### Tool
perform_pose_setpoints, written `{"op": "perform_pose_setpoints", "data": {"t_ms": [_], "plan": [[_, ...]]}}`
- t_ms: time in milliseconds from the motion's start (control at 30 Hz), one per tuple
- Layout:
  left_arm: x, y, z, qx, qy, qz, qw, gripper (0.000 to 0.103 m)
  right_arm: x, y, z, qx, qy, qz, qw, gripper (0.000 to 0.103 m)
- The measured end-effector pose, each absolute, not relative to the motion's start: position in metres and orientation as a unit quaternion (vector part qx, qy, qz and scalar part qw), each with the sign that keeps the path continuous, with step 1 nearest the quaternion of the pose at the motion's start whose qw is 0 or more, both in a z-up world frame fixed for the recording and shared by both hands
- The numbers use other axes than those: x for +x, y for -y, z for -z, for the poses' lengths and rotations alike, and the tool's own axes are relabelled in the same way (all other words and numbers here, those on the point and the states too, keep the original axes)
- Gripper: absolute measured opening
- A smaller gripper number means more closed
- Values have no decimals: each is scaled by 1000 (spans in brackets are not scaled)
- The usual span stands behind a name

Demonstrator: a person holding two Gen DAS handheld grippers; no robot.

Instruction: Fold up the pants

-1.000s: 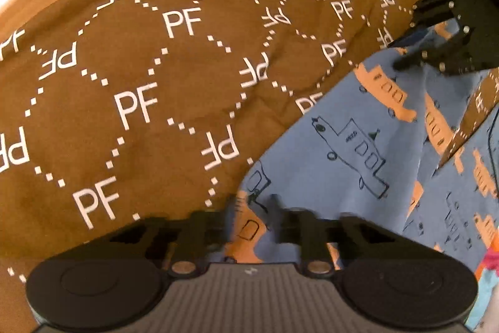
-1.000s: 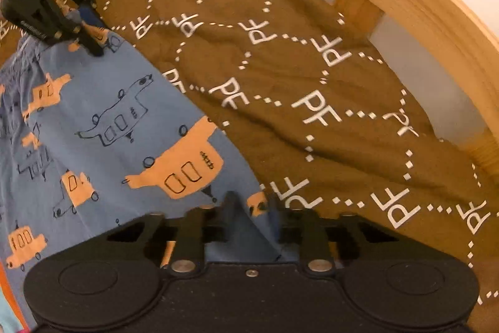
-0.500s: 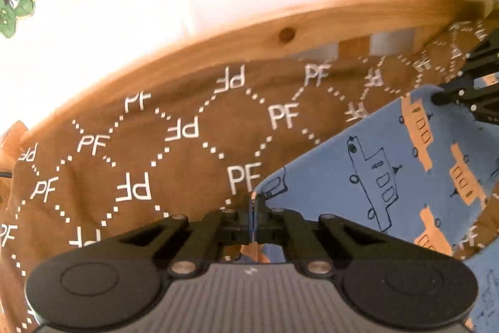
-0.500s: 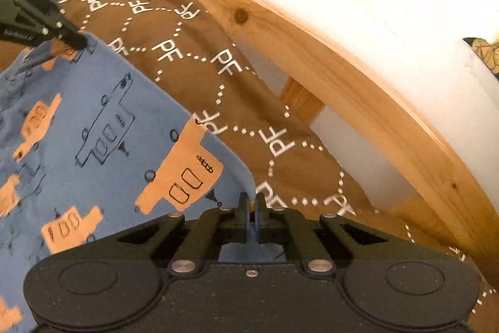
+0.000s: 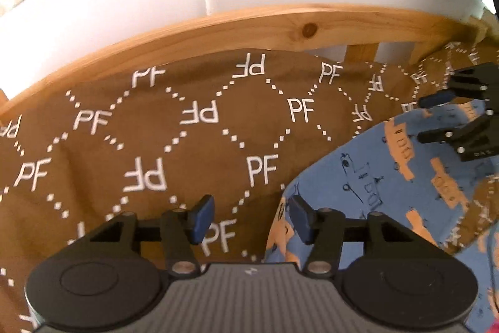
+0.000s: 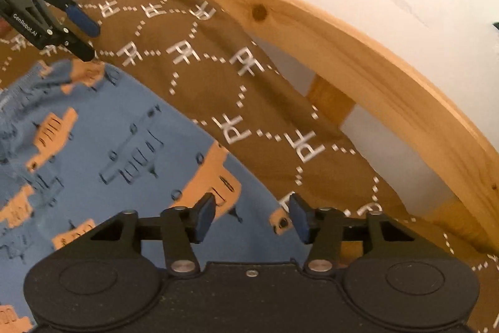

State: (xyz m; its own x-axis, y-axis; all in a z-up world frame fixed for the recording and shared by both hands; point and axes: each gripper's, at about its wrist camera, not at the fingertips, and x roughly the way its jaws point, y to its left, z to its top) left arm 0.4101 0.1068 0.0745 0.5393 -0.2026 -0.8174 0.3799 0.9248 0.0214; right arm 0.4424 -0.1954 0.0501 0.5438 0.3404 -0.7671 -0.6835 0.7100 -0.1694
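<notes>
The pants (image 6: pixel 93 152), soft, light printed cotton, lie on the brown bedspread (image 5: pixel 187 127) near the bed's wooden rail (image 5: pixel 280 27). Left gripper (image 5: pixel 249 219) and right gripper (image 6: pixel 251 219): fingers apart, holding nothing. Grip the folded edge, probably at its corners.
</notes>
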Motion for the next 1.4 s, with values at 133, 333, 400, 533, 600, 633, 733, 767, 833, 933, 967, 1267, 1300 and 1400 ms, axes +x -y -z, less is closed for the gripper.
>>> {"op": "perform_pose_setpoints", "data": {"t_ms": [133, 333, 400, 533, 600, 633, 733, 767, 833, 933, 967, 1267, 1300, 1400], "plan": [[406, -117, -73, 75, -469, 197, 858, 68, 452, 184, -44, -253, -376, -308, 837, 57], [401, -98, -50, 122, -494, 196, 838, 15, 466, 182, -33, -257, -398, -279, 835, 38], [399, -94, -45, 130, -512, 182, 829, 5, 466, 183, -34, -248, -399, -284, 836, 12], [387, -91, -52, 132, -480, 180, 848, 2, 452, 185, -40, -247, -374, -285, 847, 1], [375, -94, -61, 134, -458, 172, 862, 2, 441, 191, -46, -236, -358, -279, 859, 1], [369, -96, -64, 140, -449, 165, 867, 2, 432, 195, -51, -228, -345, -274, 868, 1], [344, -92, -74, 185, -402, 148, 884, 2, 398, 204, -62, -207, -307, -260, 892, 1], [333, -91, -78, 194, -385, 148, 890, 2, 385, 207, -64, -208, -293, -255, 898, 1], [310, -86, -81, 212, -345, 152, 901, 2, 356, 212, -66, -212, -270, -249, 906, 1], [275, -78, -80, 242, -293, 169, 909, 2, 307, 220, -64, -235, -240, -242, 910, 1], [265, -75, -79, 249, -282, 175, 910, 2, 293, 222, -61, -245, -232, -242, 910, 0], [173, -64, -61, 356, -224, 222, 880, 2, 168, 231, -41, -275, -218, -278, 894, 0], [164, -62, -57, 371, -223, 227, 872, 2, 157, 231, -39, -274, -221, -282, 892, 0], [141, -60, -41, 403, -235, 241, 851, 2, 130, 228, -29, -274, -233, -293, 886, 0]]}}
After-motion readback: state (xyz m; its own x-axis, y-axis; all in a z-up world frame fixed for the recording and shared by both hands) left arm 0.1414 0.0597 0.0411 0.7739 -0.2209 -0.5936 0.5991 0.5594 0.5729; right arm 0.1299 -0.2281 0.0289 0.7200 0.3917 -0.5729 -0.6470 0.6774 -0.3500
